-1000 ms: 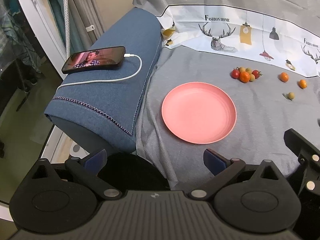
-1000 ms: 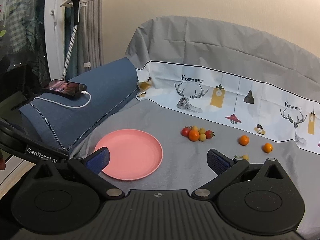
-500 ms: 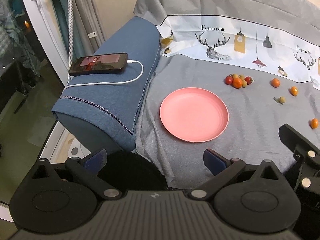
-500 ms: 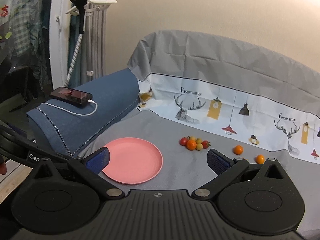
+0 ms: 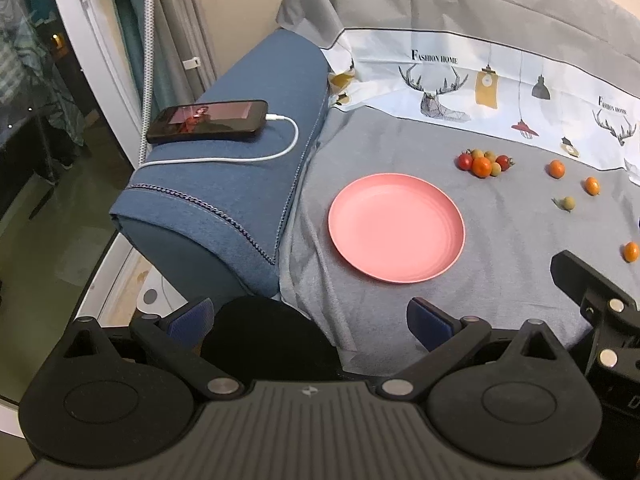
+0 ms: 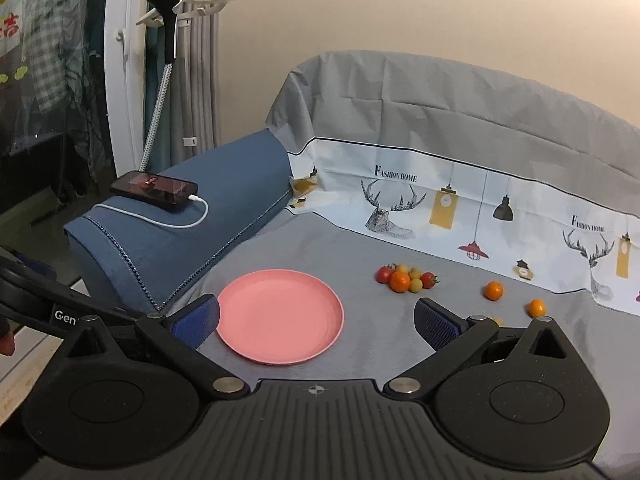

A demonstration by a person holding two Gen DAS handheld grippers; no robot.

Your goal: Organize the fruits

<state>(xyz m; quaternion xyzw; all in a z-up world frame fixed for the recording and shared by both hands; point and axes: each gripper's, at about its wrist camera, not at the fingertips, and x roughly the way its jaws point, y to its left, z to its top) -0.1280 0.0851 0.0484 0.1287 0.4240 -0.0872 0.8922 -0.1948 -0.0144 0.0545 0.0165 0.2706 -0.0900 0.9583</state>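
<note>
An empty pink plate (image 5: 396,227) (image 6: 280,315) lies on the grey sofa cover. Beyond it sits a cluster of small red, orange and green tomatoes (image 5: 483,163) (image 6: 406,278). Loose orange ones (image 5: 556,168) (image 6: 493,290) lie further right, another (image 5: 631,251) nearer the front, and a small green one (image 5: 568,202). My left gripper (image 5: 310,318) hangs open over the sofa's front edge, short of the plate. My right gripper (image 6: 316,318) is open too, its fingers framing the plate's near side from above. Neither holds anything.
A blue armrest (image 5: 240,184) bears a phone (image 5: 208,120) (image 6: 154,189) with a white cable. The printed backrest cloth (image 6: 460,200) rises behind the fruit. A window frame and curtain (image 6: 120,80) stand left. The right gripper's body (image 5: 600,308) shows at the left view's right edge.
Both grippers have drawn back and up from the sofa; plate and fruit look smaller and more of the wall and seat shows. Both stay open. Nothing on the sofa has moved.
</note>
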